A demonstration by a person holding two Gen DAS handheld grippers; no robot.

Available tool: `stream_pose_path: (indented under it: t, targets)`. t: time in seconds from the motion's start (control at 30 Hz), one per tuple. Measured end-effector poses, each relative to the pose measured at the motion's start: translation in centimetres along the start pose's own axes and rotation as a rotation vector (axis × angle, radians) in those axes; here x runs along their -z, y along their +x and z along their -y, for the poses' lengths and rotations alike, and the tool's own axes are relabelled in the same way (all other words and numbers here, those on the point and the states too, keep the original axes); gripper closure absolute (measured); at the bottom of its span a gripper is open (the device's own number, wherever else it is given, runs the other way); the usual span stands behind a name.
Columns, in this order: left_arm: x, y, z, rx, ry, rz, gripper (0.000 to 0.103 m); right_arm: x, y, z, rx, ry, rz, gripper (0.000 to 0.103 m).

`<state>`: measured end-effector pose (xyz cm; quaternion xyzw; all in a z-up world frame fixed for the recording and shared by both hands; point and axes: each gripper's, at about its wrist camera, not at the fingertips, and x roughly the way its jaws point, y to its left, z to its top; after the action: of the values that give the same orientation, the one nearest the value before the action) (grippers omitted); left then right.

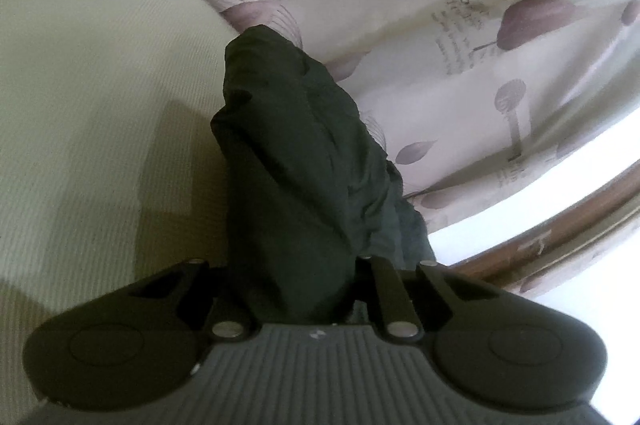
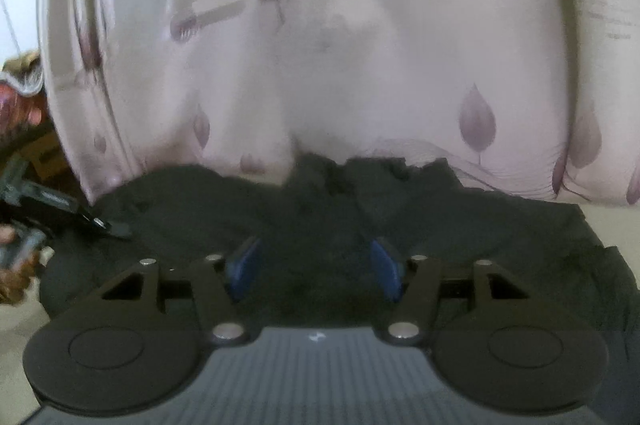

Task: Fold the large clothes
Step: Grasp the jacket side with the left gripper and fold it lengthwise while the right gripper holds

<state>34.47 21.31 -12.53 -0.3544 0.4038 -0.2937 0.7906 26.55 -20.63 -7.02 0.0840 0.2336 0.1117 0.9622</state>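
Left wrist view: left hand-held gripper (image 1: 294, 289) pinching a bunched fold of dark garment (image 1: 296, 161); fingertips buried in the cloth, not visible. Linkage bars drawn inward toward the centre line. Cloth rising from the grip as a thick crumpled column, lifted clear of the cream ribbed bedcover (image 1: 92, 97) beneath, with its shadow cast on that cover to the left. Beyond and to the right, a white quilt with purple leaf print (image 1: 440, 5) and printed lettering. Brown wooden bed rail (image 1: 560, 237) curving along the lower right.

Right wrist view: right hand-held gripper (image 2: 314, 271) spread wide, blue pads (image 2: 244, 265) well apart with dark cloth showing between them. Gripper low over the same dark garment (image 2: 500, 237), which lies spread and wrinkled across the bed, its far edge crumpled against the leaf-print quilt (image 2: 360, 65). Whether the pads touch the fabric: cannot tell, frame blurred. Gripper aimed roughly level toward the quilt. At far left, a dark metal object (image 2: 60, 205) beside the garment edge; identity unclear.
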Motion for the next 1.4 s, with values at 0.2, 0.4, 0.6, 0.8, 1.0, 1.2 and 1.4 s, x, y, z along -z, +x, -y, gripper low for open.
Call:
stream_pose_path:
  t: [0.2, 0.4, 0.6, 0.8, 1.0, 1.2, 1.4]
  targets:
    - [2.4, -2.9, -1.7, -0.011, -0.056, -0.007, 0.087, 0.0, -1.5, 6.1, 0.229, 0.060, 0.045, 0.043]
    - [1.8, -2.5, -1.3, -0.029, -0.044, -0.014, 0.087, 1.9, -4.7, 16.6, 0.325, 0.355, -0.055, 0.030]
    - [1.7, -1.9, -1.7, -0.036, -0.044, -0.016, 0.087, 5.7, -5.7, 19.1, 0.325, 0.391, -0.200, 0.023]
    - [1.8, -1.8, -1.5, -0.048, -0.037, -0.011, 0.087, 8.3, -4.8, 19.6, 0.232, 0.533, -0.198, 0.026]
    - [2.5, -3.9, -2.4, -0.033, -0.059, 0.006, 0.088, 9.4, -7.6, 15.8, 0.189, 0.497, -0.242, 0.079]
    - [4.6, -8.2, -3.2, -0.029, -0.077, -0.010, 0.088, 12.6, -13.3, 12.5, 0.102, 0.567, -0.266, 0.082]
    - [6.9, -10.7, -2.7, -0.044, -0.053, -0.033, 0.088, 14.6, -19.6, 9.0, 0.143, 0.571, -0.253, 0.077]
